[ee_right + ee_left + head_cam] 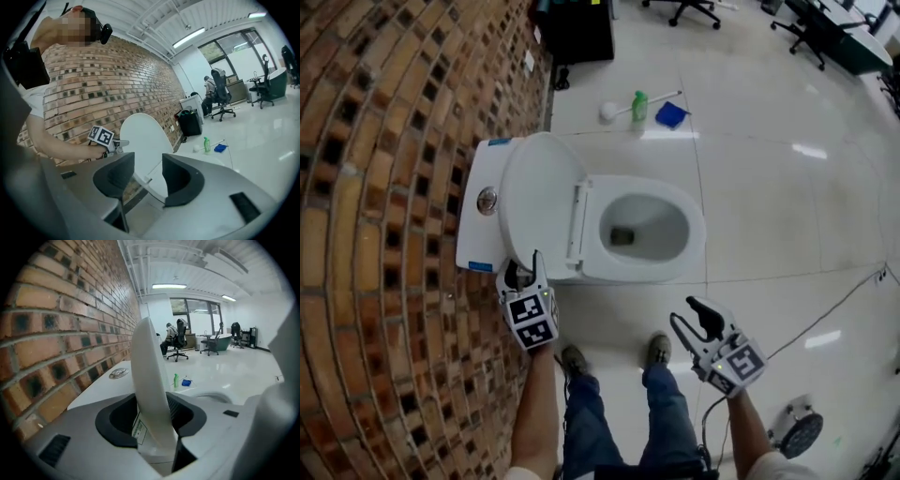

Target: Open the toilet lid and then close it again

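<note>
The left gripper (pixel 523 270) is clamping the near edge of the raised white oval toilet lid (pixel 539 202), while the right gripper (pixel 684 312) is hanging free with its fingers apart.

At the left, the person's bare left forearm is reaching forward alongside the red-brown brick wall (pixel 384 187), with the marker cube facing up. Its fingers are closing on the lid, one on each face. The lid is standing upright beside the white cistern (pixel 478 234), above the open white toilet bowl (pixel 692 246). A small white sticker (pixel 139 430) is showing on the lid near the fingers, with print too small to read. At the right, the right forearm is stretching out over the glossy white floor (pixel 787 216), well apart from the toilet. That gripper is pointing up-left toward the bowl with nothing between its fingers.
</note>
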### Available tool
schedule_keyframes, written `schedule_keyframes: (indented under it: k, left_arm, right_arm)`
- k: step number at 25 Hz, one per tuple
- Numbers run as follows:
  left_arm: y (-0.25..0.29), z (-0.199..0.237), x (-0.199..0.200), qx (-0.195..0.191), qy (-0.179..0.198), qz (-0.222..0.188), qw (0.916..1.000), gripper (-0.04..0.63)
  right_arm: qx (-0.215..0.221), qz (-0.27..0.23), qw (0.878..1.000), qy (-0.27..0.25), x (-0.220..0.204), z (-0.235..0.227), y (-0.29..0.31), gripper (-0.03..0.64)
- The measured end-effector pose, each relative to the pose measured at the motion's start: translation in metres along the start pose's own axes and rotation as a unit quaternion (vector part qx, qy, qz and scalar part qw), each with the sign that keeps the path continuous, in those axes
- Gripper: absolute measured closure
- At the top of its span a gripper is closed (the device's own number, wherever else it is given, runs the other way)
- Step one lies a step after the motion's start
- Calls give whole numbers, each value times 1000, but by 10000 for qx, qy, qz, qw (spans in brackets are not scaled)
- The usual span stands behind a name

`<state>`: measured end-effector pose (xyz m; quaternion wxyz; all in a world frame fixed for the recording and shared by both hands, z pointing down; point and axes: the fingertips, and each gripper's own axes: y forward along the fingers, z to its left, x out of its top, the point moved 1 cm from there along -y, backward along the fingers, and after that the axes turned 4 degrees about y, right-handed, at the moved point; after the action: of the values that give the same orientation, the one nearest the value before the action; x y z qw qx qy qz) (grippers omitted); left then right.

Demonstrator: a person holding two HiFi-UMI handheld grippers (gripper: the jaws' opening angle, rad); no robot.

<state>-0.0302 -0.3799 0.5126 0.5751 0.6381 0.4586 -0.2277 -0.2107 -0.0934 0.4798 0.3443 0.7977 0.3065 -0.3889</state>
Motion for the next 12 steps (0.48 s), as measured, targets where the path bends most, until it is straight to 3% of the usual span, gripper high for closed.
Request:
schedule_keyframes:
  k: [4,9,12]
  left_arm:
    - [7,12,-9,-156,-871,18,9961,436]
    - [-6,6,-2,-395,-497,-357,9973,391]
    - [-33,7,4,-692,-619,-703,9932,391]
  right_arm:
    - [161,197,9993,-257,3,18,10,439]
    - [352,124,9978,-540,21,40,18,416]
    - [372,51,9966,-727,38,49,19,405]
